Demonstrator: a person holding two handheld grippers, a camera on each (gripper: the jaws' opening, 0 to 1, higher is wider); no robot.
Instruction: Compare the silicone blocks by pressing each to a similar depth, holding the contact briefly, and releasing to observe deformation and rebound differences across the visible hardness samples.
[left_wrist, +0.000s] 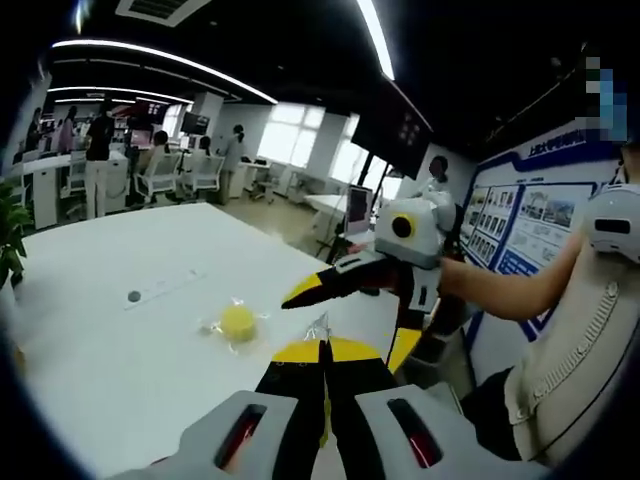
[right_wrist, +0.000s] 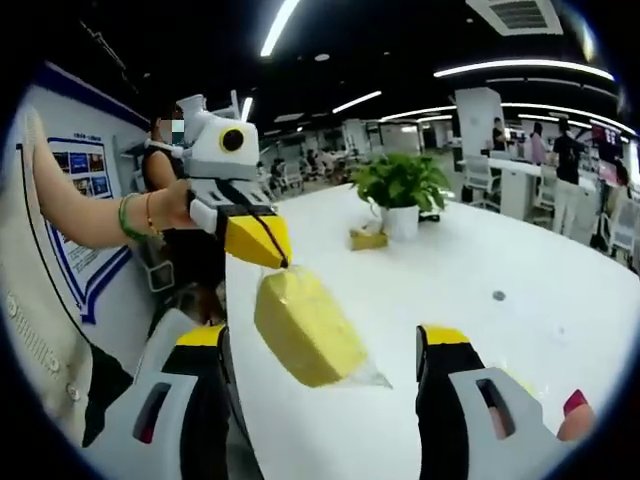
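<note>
Now left hand-held gripper (right_wrist: 268, 245) pinching bagged yellow block (right_wrist: 305, 328), between right hand-held gripper's (right_wrist: 330, 350) spread jaws

Bare table (right_wrist: 560, 260) beyond potted plant (right_wrist: 400, 195)

A: What's my kit look like?
B: My left gripper (left_wrist: 324, 352) has black jaws, yellow tips and grey housings with red slots. My right gripper (right_wrist: 327, 345) is the same.
A: Clothes?
B: Cream ribbed knit top (left_wrist: 575, 365), green and orange bracelets (right_wrist: 137, 213) on my left wrist.
</note>
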